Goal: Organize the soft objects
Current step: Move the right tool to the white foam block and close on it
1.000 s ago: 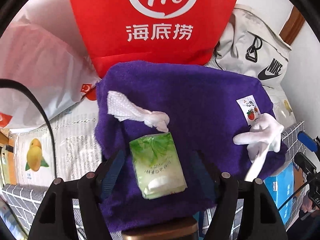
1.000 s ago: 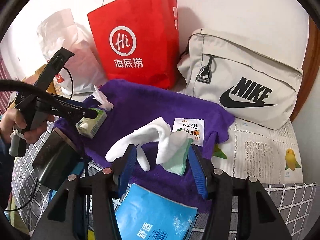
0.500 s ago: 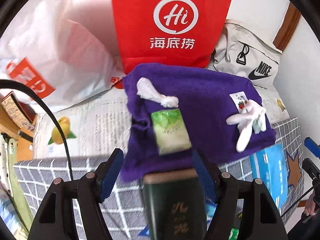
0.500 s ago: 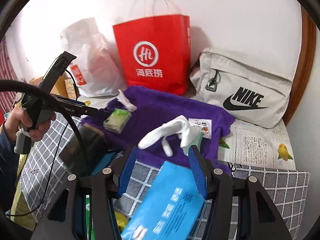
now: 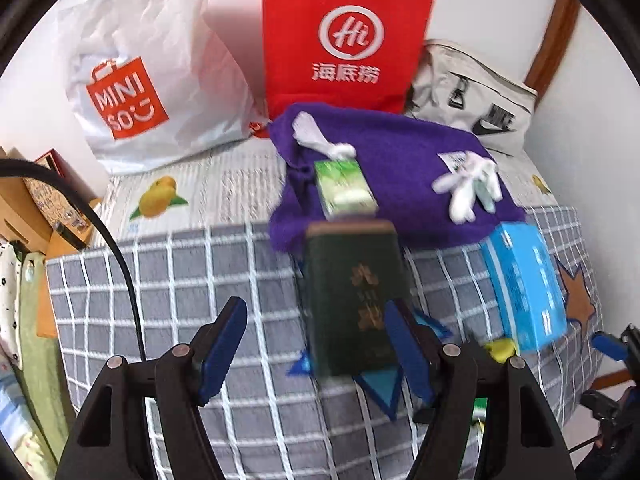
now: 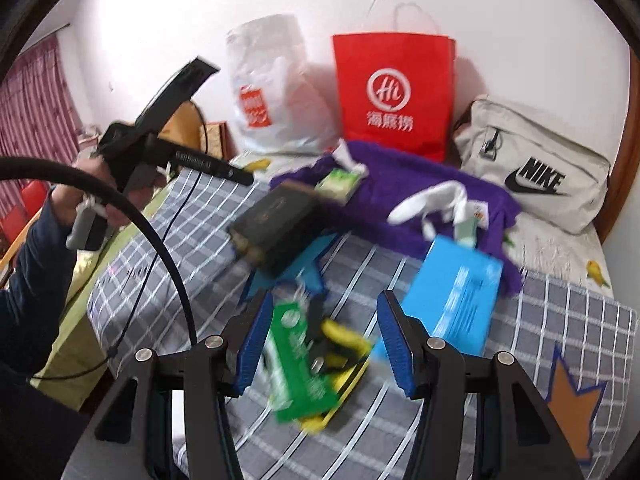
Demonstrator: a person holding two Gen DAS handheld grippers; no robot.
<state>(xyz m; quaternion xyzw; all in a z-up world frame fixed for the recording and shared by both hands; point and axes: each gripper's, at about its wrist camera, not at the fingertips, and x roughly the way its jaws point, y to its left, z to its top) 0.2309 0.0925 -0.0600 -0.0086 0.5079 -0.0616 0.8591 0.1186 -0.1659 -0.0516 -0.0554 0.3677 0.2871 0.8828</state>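
Left claw (image 5: 316, 356) wide, empty | right claw (image 6: 324, 340) likewise (blurred) | white sock (image 6: 430, 200) lengthwise across purple towel (image 6: 400, 184)

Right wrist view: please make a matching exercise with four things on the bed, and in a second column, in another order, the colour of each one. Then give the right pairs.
Things:
1. paper bag standing at the wall
2. towel spread on the bed
3. flat box at the towel's near edge
4. sock lying on the towel

Colours:
A. white
B. light blue
C. red
D. purple

Right pairs: 1-C, 2-D, 3-B, 4-A.
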